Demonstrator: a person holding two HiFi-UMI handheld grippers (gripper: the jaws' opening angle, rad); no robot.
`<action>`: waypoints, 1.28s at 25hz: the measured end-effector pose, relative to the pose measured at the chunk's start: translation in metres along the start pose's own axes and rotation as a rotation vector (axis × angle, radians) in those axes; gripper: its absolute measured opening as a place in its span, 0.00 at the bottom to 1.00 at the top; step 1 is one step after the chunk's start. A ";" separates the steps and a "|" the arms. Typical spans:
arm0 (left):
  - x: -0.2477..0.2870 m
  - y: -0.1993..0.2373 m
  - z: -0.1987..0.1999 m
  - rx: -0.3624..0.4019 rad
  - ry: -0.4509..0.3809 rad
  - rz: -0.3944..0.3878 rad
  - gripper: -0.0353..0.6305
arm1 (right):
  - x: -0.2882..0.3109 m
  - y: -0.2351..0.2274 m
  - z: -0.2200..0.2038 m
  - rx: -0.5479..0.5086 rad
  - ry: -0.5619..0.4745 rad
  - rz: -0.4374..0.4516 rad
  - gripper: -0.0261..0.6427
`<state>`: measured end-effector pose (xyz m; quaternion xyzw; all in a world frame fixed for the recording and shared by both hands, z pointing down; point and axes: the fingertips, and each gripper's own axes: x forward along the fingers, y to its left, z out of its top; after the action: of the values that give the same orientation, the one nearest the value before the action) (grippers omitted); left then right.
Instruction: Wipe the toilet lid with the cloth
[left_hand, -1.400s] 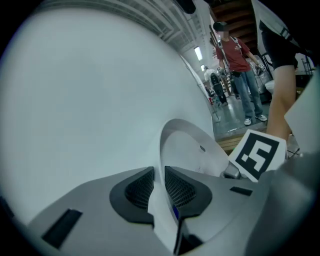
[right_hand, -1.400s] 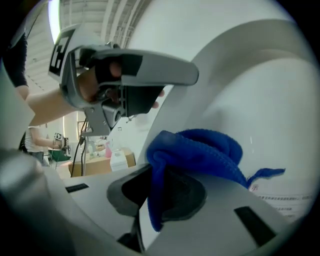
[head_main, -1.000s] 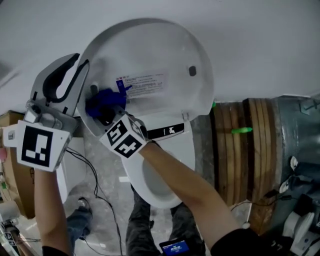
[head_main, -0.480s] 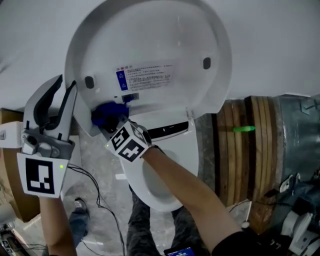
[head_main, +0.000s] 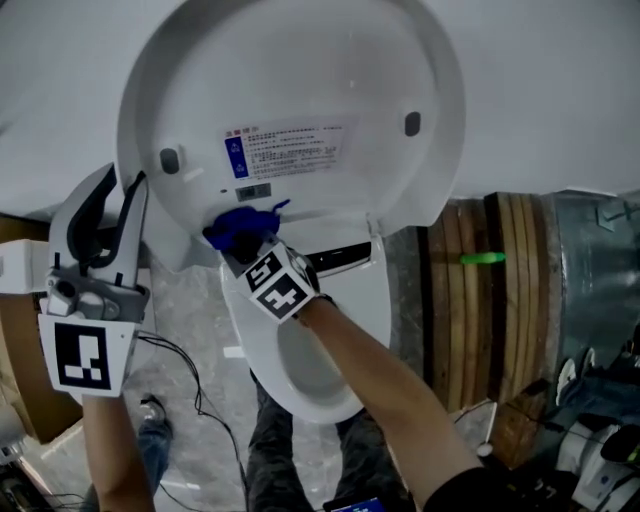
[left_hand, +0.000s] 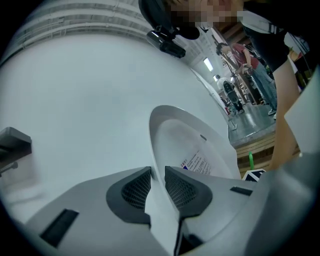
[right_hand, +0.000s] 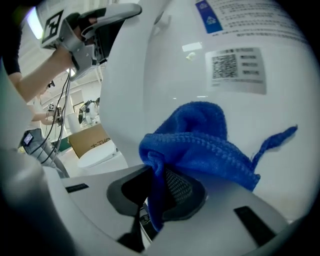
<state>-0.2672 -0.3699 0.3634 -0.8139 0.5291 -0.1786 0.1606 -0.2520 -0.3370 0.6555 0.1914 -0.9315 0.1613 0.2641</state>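
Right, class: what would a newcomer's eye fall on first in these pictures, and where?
The raised white toilet lid fills the top of the head view, its printed label facing out. Near its lower edge, the right tool holds a bright blue cloth against it, pinched in the jaws. At the left, the left tool clamps the lid's rim.

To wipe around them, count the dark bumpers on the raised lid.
2. One bumper sits near the lid's left edge, the other near its right edge; the cloth could hide more.
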 end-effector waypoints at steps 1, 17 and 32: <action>0.000 0.000 0.000 -0.012 0.000 0.004 0.17 | -0.007 -0.006 -0.001 0.013 0.001 -0.013 0.12; -0.034 -0.047 0.013 0.064 0.093 0.090 0.16 | -0.114 -0.087 0.029 0.046 -0.040 -0.186 0.12; -0.007 -0.102 0.015 -0.001 0.150 -0.100 0.16 | -0.202 -0.105 0.149 -0.068 -0.196 -0.276 0.12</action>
<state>-0.1804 -0.3223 0.3950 -0.8237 0.4985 -0.2464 0.1111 -0.1101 -0.4338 0.4444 0.3234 -0.9225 0.0723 0.1979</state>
